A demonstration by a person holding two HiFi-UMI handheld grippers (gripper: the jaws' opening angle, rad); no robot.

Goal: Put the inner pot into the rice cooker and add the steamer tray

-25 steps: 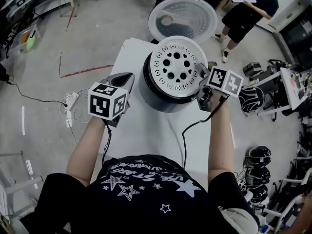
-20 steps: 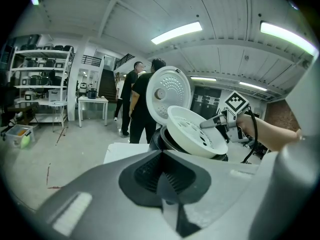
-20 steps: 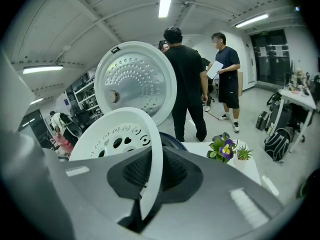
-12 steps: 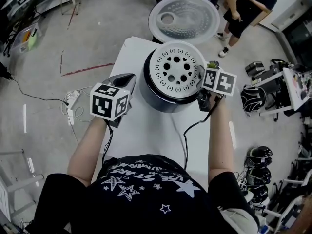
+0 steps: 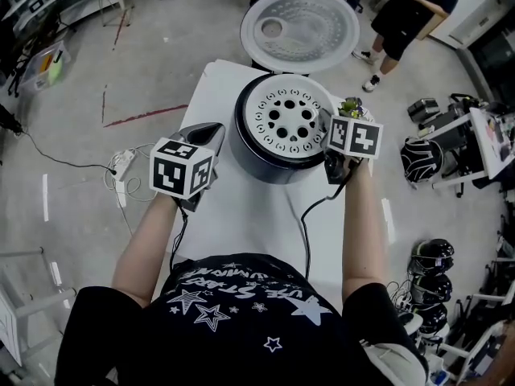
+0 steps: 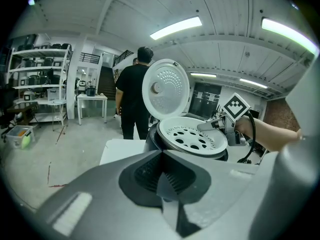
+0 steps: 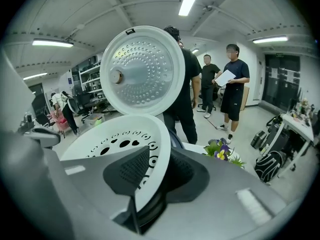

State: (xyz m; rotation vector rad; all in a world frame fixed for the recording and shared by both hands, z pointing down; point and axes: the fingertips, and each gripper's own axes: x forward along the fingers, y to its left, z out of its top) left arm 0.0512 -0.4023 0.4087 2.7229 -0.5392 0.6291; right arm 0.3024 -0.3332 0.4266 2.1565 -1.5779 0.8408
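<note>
View from above of a person standing at a white table [image 5: 241, 215], holding a two-jaw tool in each hand. A dark, round rice cooker [image 5: 248, 158] stands at the far end of the table. Its lid [image 5: 299, 29] is swung fully open on the cooker's far side, pale inner face showing.

The steamer tray [image 5: 278, 139], a white dish pierced with round holes, sits in the cooker's open mouth and fills it. The inner pot cannot be made out beneath the tray.

The right claw [image 5: 330, 129] is at the cooker's right edge, angled down. Its jaws have just been opening and now stand a little apart, with the tray's raised rim passing between them: one pad lies inside the rim, the other outside it.

The left claw [image 6: 161, 171] is on the cooker's left, near it but not touching. Its jaws are pressed together with nothing between them.

A small pot of green leaves and purple-and-yellow flowers [image 7: 223, 151] stands on the table just to the cooker's right, behind the right claw.
</note>
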